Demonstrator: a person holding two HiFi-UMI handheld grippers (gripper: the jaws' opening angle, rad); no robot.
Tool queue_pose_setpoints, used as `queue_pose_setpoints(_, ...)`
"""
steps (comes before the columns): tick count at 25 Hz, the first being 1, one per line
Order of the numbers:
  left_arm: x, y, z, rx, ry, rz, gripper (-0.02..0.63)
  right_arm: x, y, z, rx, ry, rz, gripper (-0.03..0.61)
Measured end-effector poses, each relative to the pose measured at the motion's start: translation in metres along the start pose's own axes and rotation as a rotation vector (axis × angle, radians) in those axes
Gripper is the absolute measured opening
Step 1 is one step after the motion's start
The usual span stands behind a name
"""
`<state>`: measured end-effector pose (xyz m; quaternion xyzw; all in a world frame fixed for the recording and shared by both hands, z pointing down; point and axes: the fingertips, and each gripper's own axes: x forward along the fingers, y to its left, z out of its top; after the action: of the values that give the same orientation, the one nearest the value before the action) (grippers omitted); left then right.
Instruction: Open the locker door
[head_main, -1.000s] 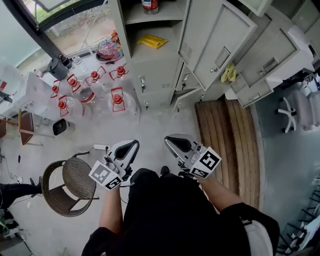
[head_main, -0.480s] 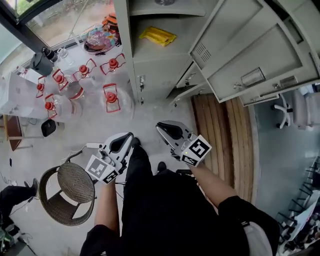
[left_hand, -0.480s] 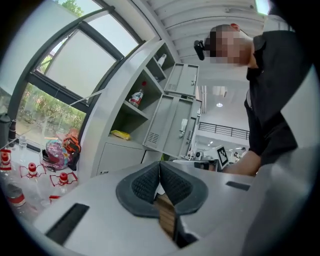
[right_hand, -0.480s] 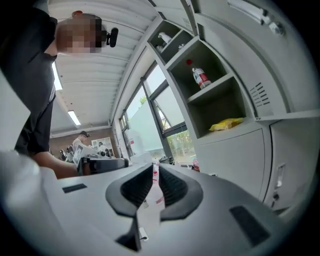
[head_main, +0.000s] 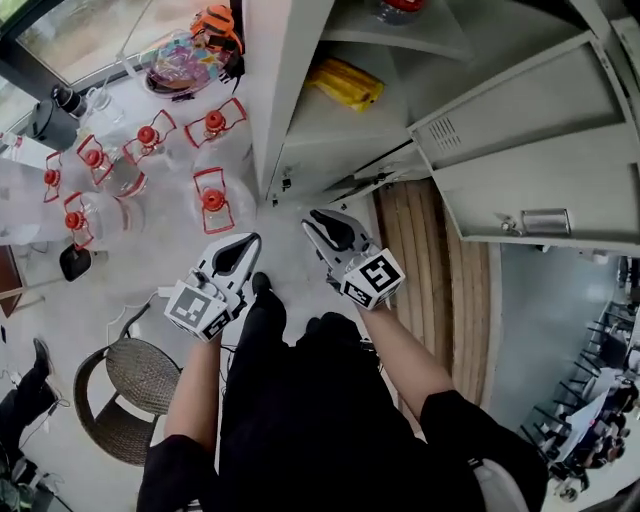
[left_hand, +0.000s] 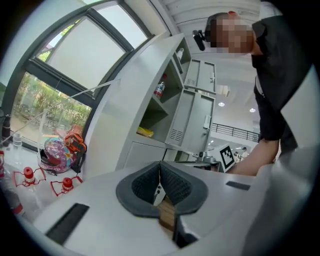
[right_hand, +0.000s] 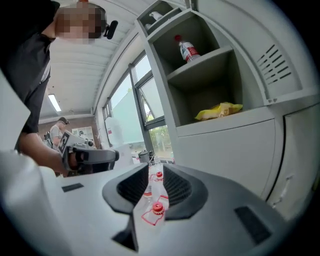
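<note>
Your left fingers (left_hand: 175, 187) are pressed together with nothing between them. Your right fingers (right_hand: 177, 187) stand slightly spread and are also empty; only the red-capped water jugs (head_main: 213, 195) on the floor show through the gap. The left gripper (head_main: 248, 242) and the right gripper (head_main: 312, 220) hang side by side in front of you, low and apart from the locker (head_main: 275, 90).

The locker bank is ahead and above the grippers. One large door (head_main: 540, 120) is already swung out to your right, baring a shelf with a yellow packet (head_main: 345, 82). The door below that shelf (right_hand: 235, 150) looks closed, with a small latch (head_main: 287, 183) at its edge; I take that one to be your target, though the task does not say.

This looks like the approach. Lead with the right gripper, widen its fingers before you arrive, and come at the latch edge squarely so the pads bite the handle and not the flat panel. Pull along the door's arc, and keep your arm under the open door's lower corner.
</note>
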<state>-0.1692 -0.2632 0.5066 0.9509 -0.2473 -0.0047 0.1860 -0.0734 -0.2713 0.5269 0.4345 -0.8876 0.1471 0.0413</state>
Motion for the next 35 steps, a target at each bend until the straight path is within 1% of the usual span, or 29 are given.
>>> queue_pose_setpoints(4, 0.010, 0.030, -0.009, -0.009, -0.002, 0.021, 0.017, 0.032, -0.017, -0.014, -0.023, 0.046, -0.038, 0.086)
queue_pose_setpoints(10, 0.024, 0.055, -0.028, -0.006, 0.025, 0.056, 0.017, 0.062, -0.049, -0.042, 0.001, 0.089, -0.058, 0.097)
queue_pose_setpoints(13, 0.026, 0.064, -0.033, -0.016, 0.028, 0.082, 0.017, 0.076, -0.065, -0.058, 0.013, 0.128, -0.055, 0.103)
queue_pose_setpoints(17, 0.023, 0.067, -0.033, -0.023, 0.035, 0.095, 0.017, 0.093, -0.079, -0.079, 0.043, 0.158, -0.068, 0.107)
queue_pose_setpoints(22, 0.013, 0.071, -0.029, -0.047, 0.003, 0.134, 0.017, 0.109, -0.095, -0.094, 0.037, 0.182, -0.085, 0.110)
queue_pose_setpoints(27, 0.001, 0.066, -0.037, -0.062, 0.025, 0.128, 0.017, 0.113, -0.112, -0.107, 0.044, 0.188, -0.111, 0.110)
queue_pose_setpoints(35, -0.024, 0.064, -0.042, -0.061, 0.058, 0.136, 0.017, 0.126, -0.105, -0.115, -0.019, 0.191, -0.097, 0.110)
